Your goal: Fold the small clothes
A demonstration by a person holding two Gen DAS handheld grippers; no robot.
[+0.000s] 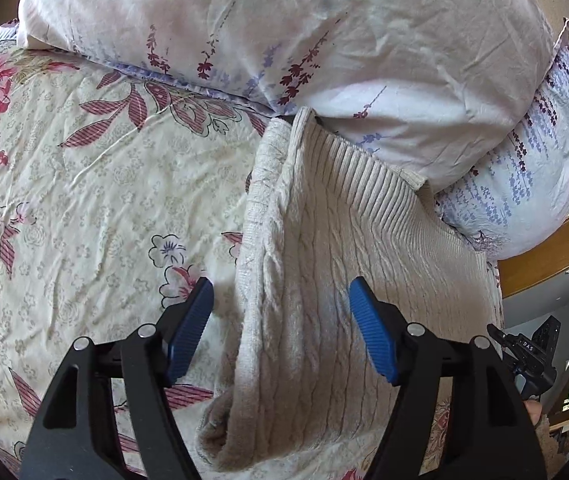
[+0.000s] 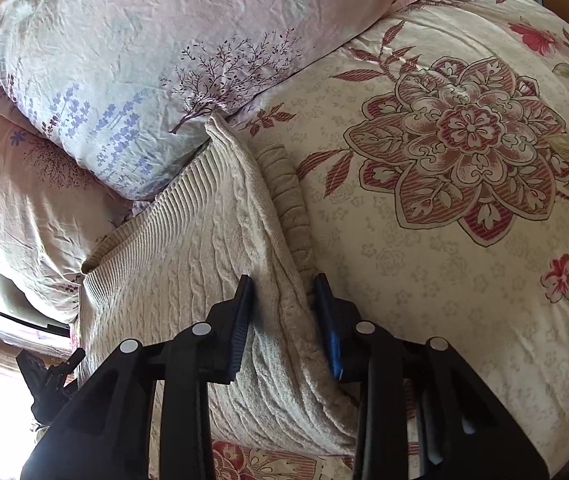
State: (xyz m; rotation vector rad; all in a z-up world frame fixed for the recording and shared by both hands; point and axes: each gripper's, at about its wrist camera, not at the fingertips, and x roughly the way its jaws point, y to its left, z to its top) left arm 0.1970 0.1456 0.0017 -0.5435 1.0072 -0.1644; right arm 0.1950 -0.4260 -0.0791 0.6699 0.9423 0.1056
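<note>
A beige cable-knit sweater (image 1: 324, 272) lies folded lengthwise on the floral bedsheet (image 1: 84, 184), its ribbed hem against the pillows. My left gripper (image 1: 280, 304) is open, its blue pads (image 1: 188, 332) on either side of the sweater's left folded edge, just above it. In the right wrist view the sweater (image 2: 188, 248) shows with a ribbed cuff (image 2: 288, 200) sticking out at its right edge. My right gripper (image 2: 284, 304) is open, its jaws set either side of the sweater's right folded edge. The other gripper (image 1: 532, 352) shows at the far right of the left wrist view.
Two floral pillows (image 1: 324, 40) are stacked at the head of the bed, touching the sweater's far end; they also show in the right wrist view (image 2: 144, 48). A wooden bed frame (image 1: 556, 248) runs along the right side. Open bedsheet (image 2: 464, 240) spreads beside the sweater.
</note>
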